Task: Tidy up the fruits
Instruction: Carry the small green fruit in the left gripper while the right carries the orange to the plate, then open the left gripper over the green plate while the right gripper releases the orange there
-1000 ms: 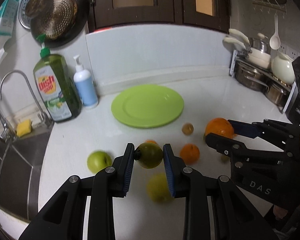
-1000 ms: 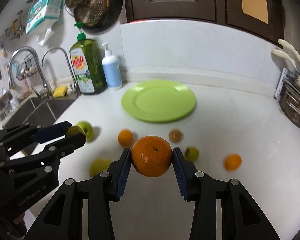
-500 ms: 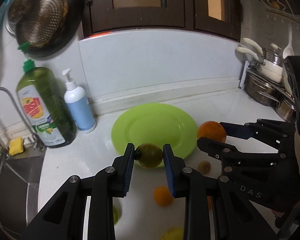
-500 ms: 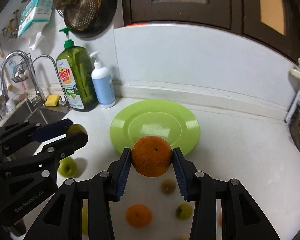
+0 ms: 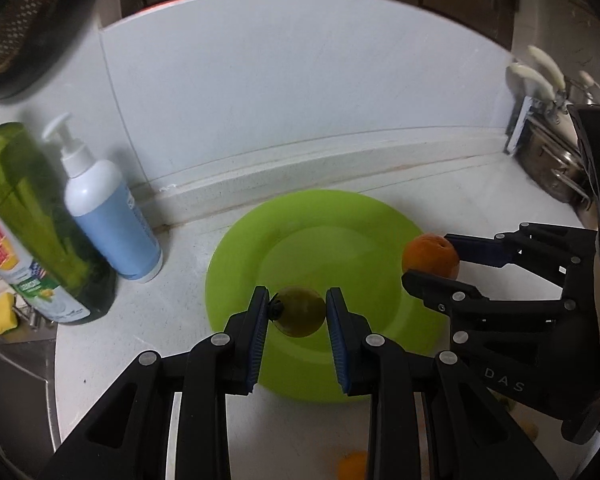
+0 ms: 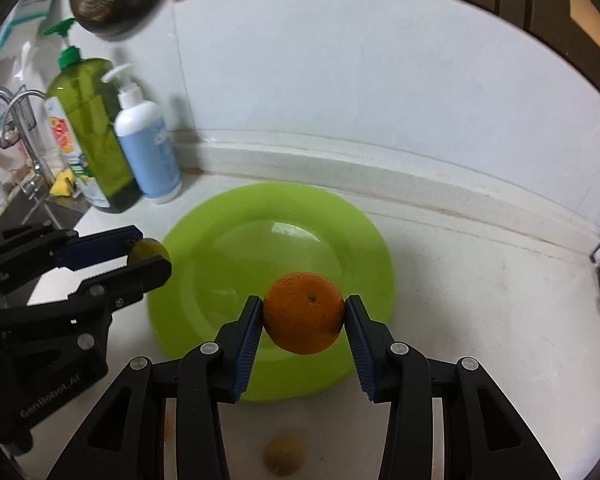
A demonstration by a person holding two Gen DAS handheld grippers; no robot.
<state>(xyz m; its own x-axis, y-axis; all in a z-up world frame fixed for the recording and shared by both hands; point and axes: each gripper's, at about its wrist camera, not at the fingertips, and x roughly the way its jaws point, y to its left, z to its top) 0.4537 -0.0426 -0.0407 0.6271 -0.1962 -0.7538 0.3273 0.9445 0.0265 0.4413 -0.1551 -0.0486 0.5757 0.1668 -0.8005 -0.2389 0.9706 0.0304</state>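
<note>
White counter [image 6: 480, 288], speckled, is bounded at the back by a raised ledge and a pale wall panel [image 5: 300, 92]; dark cabinet doors are seen above. At the counter's left edge a sink [image 5: 4, 392] drops away, with a tap [image 6: 16, 120] and a yellow sponge [image 5: 2, 312] beside it. A green dish-soap bottle [image 5: 32, 232] and a white-and-blue pump bottle [image 5: 104, 216] stand upright just left of the green plate [image 5: 340, 236], close to the ledge. At the right edge a metal rack of pots [image 5: 552, 172] closes the space. Open counter is left right of the plate and toward the viewer.

The plate lies flat and bare in its centre. The left gripper [image 5: 298, 312] is closed on a small green fruit [image 5: 300, 316], held over the plate's near-left part; the fruit's stem end is turned sideways against the left pad. The right gripper [image 6: 304, 312] is clamped on an orange [image 6: 304, 312], held over the plate's near-right part, its dimple turned up toward the camera. Both grippers are angled downward, side by side, fingers pointing toward the back wall.

On the counter short of the plate a small brownish fruit [image 6: 282, 456] and another orange fruit [image 5: 352, 468] are seen, blurred.
</note>
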